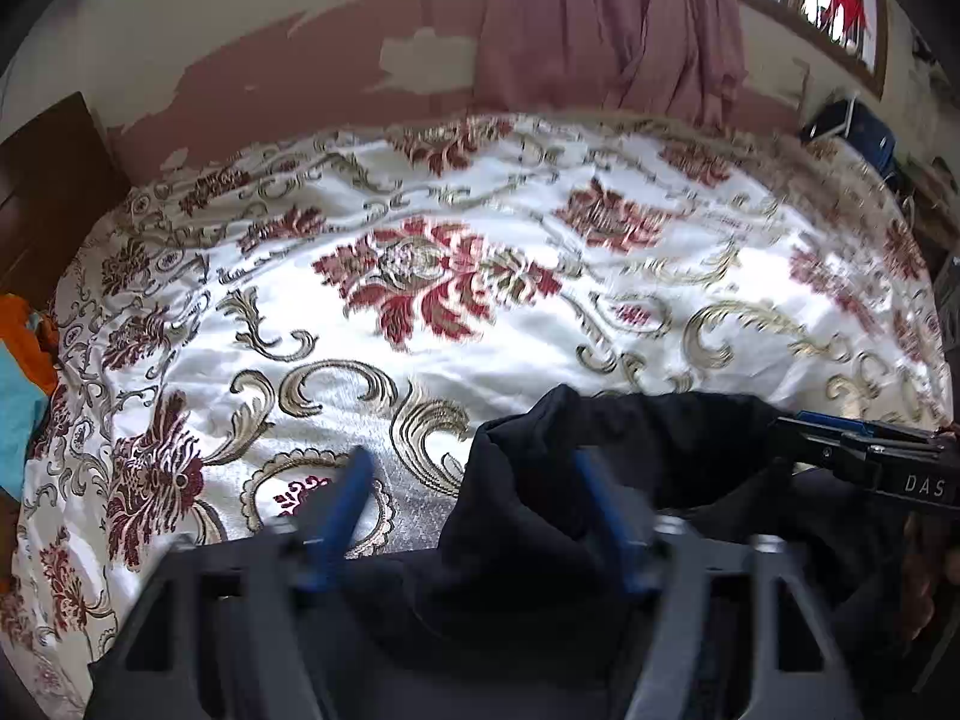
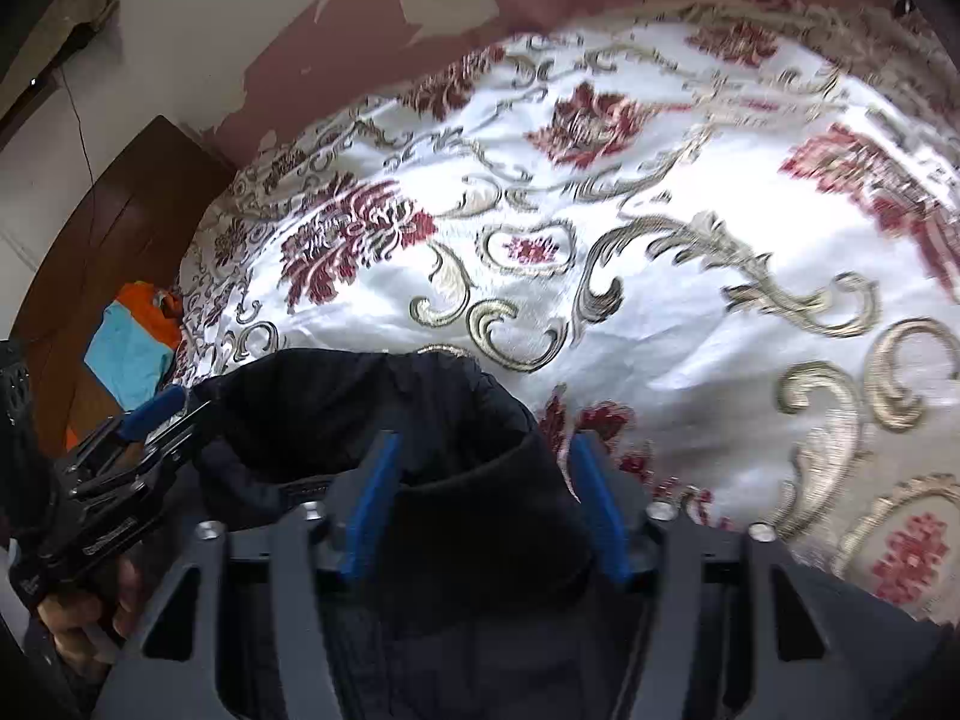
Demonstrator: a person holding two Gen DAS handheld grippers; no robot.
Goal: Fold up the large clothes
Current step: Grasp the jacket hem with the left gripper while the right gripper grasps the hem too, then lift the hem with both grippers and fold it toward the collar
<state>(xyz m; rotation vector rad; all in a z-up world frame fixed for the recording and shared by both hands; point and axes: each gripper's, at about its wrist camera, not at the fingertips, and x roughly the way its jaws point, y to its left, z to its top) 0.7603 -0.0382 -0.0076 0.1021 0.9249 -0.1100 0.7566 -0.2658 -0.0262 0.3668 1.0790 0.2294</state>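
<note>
**Dark cloth could slip out of our tongs**

Our left tongs (image 1: 474,510) are about half open. The dark garment (image 1: 600,480) bunches up between the blue fingers (image 1: 342,510), but we cannot tell if they pinch it, because the picture is blurry. Our right tongs (image 2: 486,504) are also about half open, with a fold of the same cloth between them. We cannot tell if that grip is tight either.

The garment hangs at six o'clock, low over the flowered bedspread (image 1: 420,300). If a grip is loose, the cloth may slide out and fall in a heap. A fast pull could also tug it crooked.

At four o'clock in the left view, the other tongs show the letters "DAS" (image 1: 924,486).
</note>
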